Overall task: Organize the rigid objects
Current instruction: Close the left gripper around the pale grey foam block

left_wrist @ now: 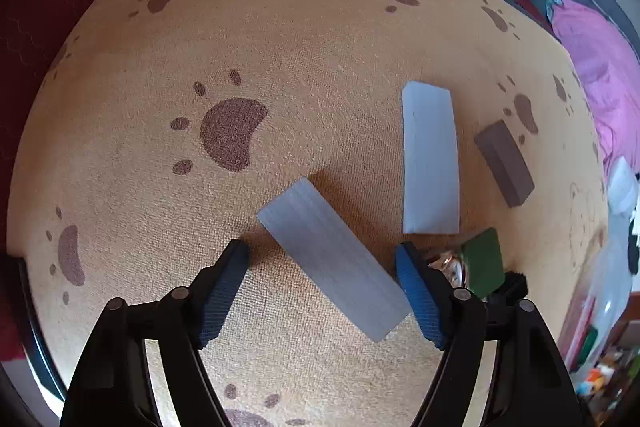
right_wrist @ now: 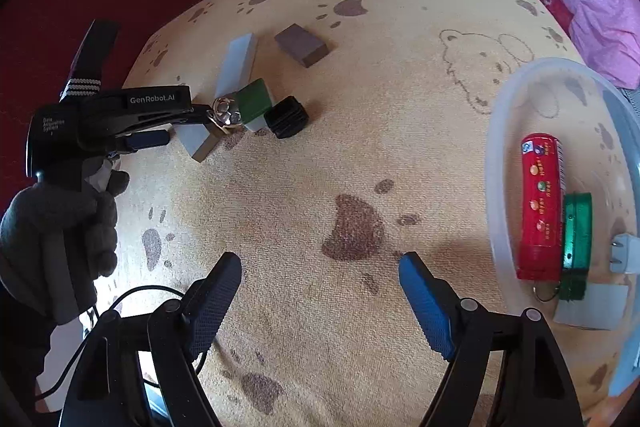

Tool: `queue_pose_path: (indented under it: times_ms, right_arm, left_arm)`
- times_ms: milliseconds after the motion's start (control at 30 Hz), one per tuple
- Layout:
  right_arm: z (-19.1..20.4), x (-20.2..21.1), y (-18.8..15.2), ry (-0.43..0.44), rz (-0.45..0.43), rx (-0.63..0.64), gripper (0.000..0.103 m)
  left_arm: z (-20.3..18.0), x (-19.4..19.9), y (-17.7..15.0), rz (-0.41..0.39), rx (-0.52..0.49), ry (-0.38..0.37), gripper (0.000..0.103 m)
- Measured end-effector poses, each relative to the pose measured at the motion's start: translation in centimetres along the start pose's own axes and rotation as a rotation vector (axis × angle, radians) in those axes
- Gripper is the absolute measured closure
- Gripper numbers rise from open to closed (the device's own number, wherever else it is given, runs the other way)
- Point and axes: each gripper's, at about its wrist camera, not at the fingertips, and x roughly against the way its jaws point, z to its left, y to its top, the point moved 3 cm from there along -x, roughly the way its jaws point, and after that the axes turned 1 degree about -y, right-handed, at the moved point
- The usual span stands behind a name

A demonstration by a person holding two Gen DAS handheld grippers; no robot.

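The pale block (left_wrist: 334,263) lies slantwise on the paw-print cloth (left_wrist: 280,39), towards its near edge, between the left gripper's (left_wrist: 322,259) spread fingers, whose pads do not touch it. It looks stiff, light and smooth-sided, so it should be taken across its narrow width near the middle; set askew to the jaws, it could twist. Just beyond it lie a second pale block (left_wrist: 430,159), a brown block (left_wrist: 504,163), a green block (left_wrist: 482,263), a shiny metal piece (left_wrist: 448,263) and a black cube (right_wrist: 286,117), crowding the right finger. The right gripper (right_wrist: 320,263) hangs open and empty near the clear tub (right_wrist: 496,131) at the cloth's right edge, which holds a red tube (right_wrist: 542,203) and a green tin (right_wrist: 578,231).
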Motion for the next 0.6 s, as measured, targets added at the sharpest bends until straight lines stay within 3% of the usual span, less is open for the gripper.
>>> queue_pose_path:
  times_ms: [167, 367, 600]
  right_arm:
    - [0.8, -0.7, 0.4, 0.006, 0.014, 0.024, 0.019]
    - [2.5, -1.8, 1.7, 0.031, 0.017, 0.063, 0.020]
    - [4.9, -3.7, 4.2, 0.085, 0.014, 0.102, 0.032]
  left_arm:
    - [0.0, 0.6, -0.6, -0.013, -0.034, -0.057, 0.053]
    - [0.7, 1.4, -1.9, -0.019, -0.040, -0.089, 0.064]
    - [1.7, 2.3, -2.7, -0.021, -0.058, -0.069, 0.070]
